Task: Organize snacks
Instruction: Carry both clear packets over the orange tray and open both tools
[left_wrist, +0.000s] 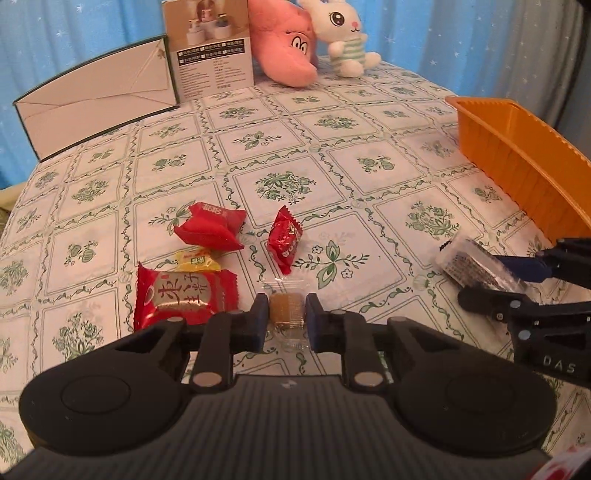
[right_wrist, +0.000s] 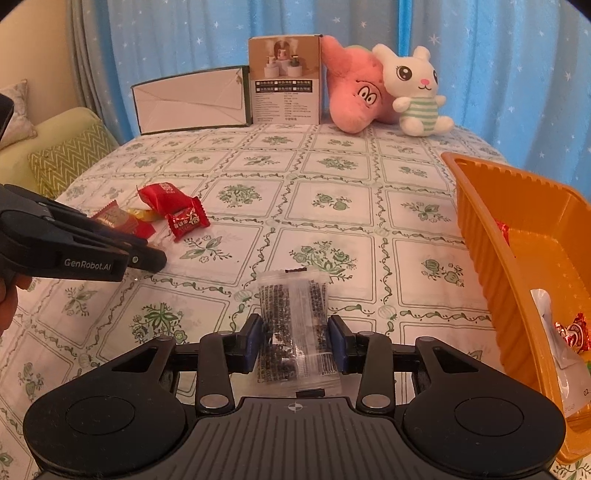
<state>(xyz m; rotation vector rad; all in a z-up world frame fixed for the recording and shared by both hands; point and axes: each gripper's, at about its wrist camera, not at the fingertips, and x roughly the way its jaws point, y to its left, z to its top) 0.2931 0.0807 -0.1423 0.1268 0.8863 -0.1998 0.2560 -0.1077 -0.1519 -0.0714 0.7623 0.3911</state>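
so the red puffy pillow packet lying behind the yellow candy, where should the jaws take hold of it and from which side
Probably across the puffy middle of the red pillow packet, coming down from above. It lies flat on the tablecloth with its crimped ends pointing left and right, so its near and far long edges are the faces to close on. The yellow candy sits close to the near edge, leaving little room there.

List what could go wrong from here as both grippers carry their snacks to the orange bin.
1. The left gripper pinches only the small brown candy in loose clear wrap; it may slip out.
2. The right gripper holds the dark clear packet by its edges; it may sag or catch on the orange bin wall.
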